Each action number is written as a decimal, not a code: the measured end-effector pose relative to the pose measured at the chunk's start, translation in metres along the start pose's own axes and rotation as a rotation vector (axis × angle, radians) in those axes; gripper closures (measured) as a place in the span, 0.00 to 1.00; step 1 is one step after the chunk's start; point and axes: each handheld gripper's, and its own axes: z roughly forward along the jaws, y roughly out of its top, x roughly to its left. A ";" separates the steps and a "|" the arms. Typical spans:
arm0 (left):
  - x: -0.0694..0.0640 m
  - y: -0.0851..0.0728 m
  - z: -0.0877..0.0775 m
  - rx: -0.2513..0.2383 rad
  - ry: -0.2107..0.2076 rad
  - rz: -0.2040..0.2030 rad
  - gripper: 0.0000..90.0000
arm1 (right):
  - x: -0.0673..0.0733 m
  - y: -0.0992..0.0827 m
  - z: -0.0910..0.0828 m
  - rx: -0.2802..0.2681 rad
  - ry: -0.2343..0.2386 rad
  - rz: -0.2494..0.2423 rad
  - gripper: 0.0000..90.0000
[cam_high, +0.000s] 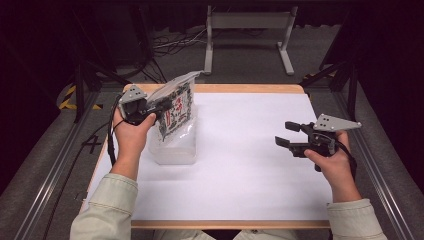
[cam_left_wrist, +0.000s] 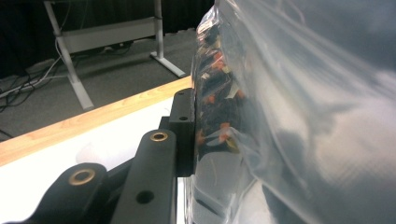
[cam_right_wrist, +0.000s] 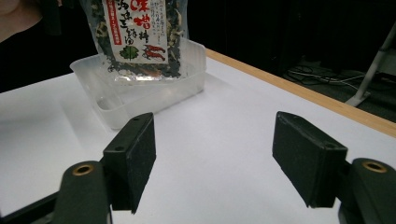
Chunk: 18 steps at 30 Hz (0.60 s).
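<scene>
A clear bag (cam_high: 178, 106) of dark dried food with a white and red label stands upright with its lower end inside a clear plastic tub (cam_high: 172, 152) at the table's left. My left gripper (cam_high: 162, 106) is shut on the bag's side, well above the tub. In the left gripper view one black jaw presses flat on the bag (cam_left_wrist: 280, 116), which hides the other jaw. My right gripper (cam_high: 287, 134) hovers open at the table's right, far from the tub. Its view looks between empty jaws toward the bag (cam_right_wrist: 135, 32) and the tub (cam_right_wrist: 154, 93).
The table (cam_high: 240, 170) has a white top with a wooden rim (cam_high: 250, 88). A grey metal stand (cam_high: 248, 30) and cables lie on the floor beyond the far edge. Metal rails run along both sides of the table.
</scene>
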 end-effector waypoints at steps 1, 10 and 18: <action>0.000 0.000 0.000 0.000 0.000 0.000 0.80 | 0.000 0.000 0.000 0.000 0.000 0.000 0.34; 0.007 -0.008 0.003 -0.001 -0.009 -0.035 0.80 | 0.000 0.000 0.001 0.003 0.000 0.001 0.33; 0.015 -0.018 0.004 -0.007 -0.040 -0.068 0.80 | 0.001 -0.001 0.002 0.006 0.002 0.000 0.33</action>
